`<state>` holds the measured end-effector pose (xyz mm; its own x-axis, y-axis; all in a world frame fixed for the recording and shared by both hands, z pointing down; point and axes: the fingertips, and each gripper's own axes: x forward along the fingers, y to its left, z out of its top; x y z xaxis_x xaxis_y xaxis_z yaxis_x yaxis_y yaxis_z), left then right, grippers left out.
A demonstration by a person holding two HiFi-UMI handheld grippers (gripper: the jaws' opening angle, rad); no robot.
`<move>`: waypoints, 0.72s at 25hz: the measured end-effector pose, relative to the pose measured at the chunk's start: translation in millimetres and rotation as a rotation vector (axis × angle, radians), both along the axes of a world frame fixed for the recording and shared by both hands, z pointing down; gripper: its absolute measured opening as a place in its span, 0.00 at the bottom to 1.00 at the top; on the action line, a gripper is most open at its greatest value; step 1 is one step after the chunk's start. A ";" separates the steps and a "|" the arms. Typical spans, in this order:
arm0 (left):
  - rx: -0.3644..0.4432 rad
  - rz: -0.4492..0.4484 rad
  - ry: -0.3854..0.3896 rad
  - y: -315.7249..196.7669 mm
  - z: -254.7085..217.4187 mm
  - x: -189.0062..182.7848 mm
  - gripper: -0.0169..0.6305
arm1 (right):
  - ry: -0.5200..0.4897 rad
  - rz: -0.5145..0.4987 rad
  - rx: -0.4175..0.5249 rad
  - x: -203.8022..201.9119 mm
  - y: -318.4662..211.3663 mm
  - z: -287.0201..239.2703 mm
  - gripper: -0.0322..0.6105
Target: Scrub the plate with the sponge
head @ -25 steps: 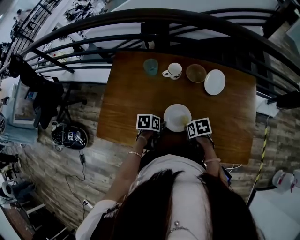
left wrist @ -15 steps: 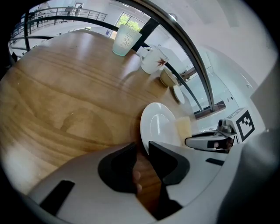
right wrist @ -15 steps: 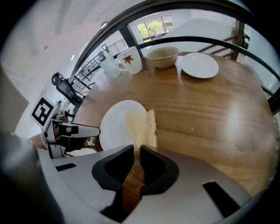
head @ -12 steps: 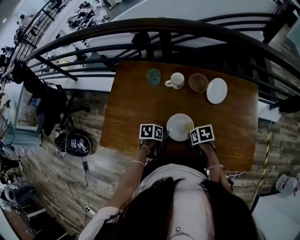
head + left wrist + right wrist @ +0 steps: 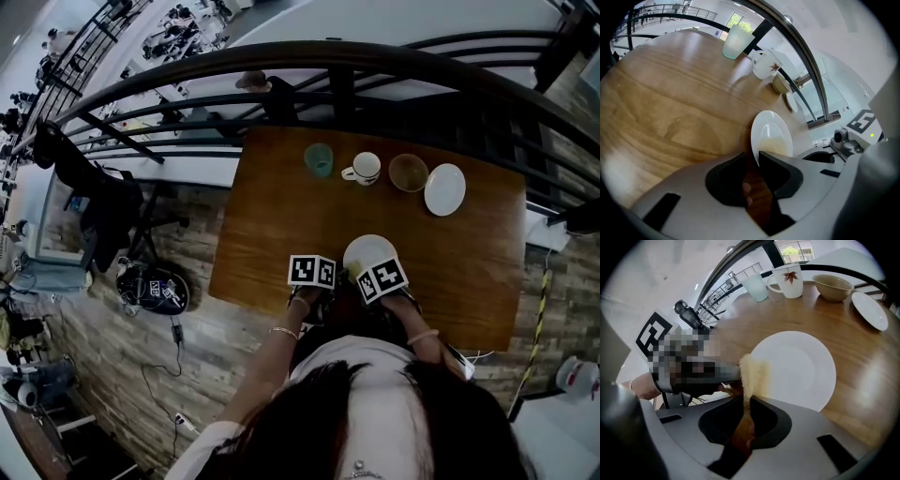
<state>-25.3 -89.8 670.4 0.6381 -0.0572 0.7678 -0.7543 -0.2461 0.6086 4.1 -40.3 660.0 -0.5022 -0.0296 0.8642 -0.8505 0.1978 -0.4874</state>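
Just inside table (image 5: 272, 220) edge, plate (image 5: 368, 249).

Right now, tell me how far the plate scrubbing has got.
Done: the left gripper is clamped on the plate's rim and the right gripper is shut on the sponge. In hand: the sponge sits at the plate's near edge. Left: most of the plate's face lies beyond the sponge; how much is scrubbed cannot be told.
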 end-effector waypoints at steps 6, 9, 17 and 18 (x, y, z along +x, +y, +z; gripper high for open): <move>0.001 0.000 0.000 -1.4 -0.8 -1.1 0.17 | -0.034 0.043 -0.017 0.5 -2.0 2.8 0.16; 0.014 0.000 -0.007 -1.7 0.1 -0.8 0.17 | -0.027 0.087 -0.016 13.2 -3.5 4.7 0.16; 0.010 -0.002 -0.010 -1.1 2.0 0.1 0.17 | 0.026 0.218 0.010 57.9 -2.3 5.8 0.16; 0.010 -0.002 -0.009 -1.5 1.8 -0.4 0.17 | 0.028 0.239 0.013 62.1 -2.2 5.2 0.16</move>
